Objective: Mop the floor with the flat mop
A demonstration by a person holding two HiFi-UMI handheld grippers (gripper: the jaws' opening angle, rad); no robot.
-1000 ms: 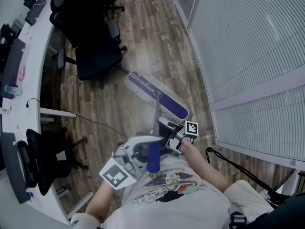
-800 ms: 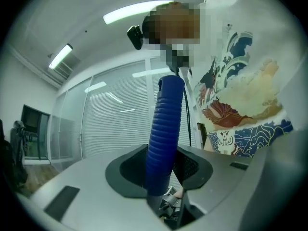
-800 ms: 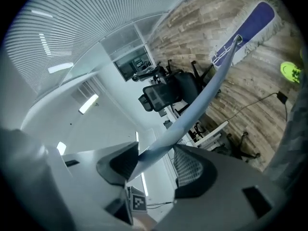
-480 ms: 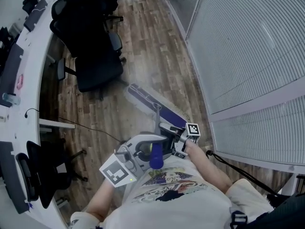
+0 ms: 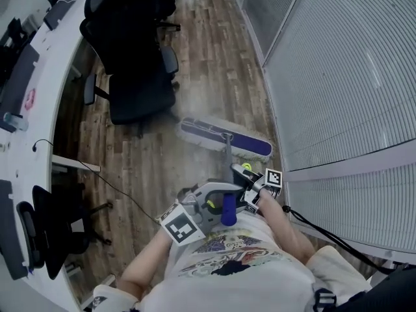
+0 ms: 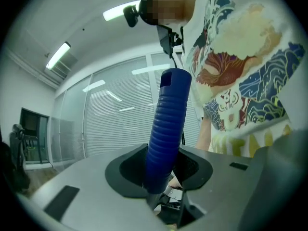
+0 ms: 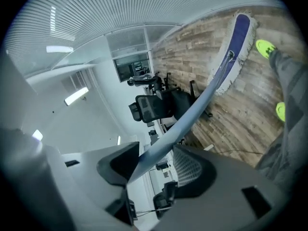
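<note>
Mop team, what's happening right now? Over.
Left gripper shut on blue ribbed mop grip, right gripper on grey pole. Purple flat mop head down on wooden floor. Black office chair close beside it.

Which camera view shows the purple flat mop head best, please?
The head view: the whole purple flat mop head lies on the wooden floor. The right gripper view shows it warped at the end of the grey pole. The left gripper view shows only the blue ribbed grip.
</note>
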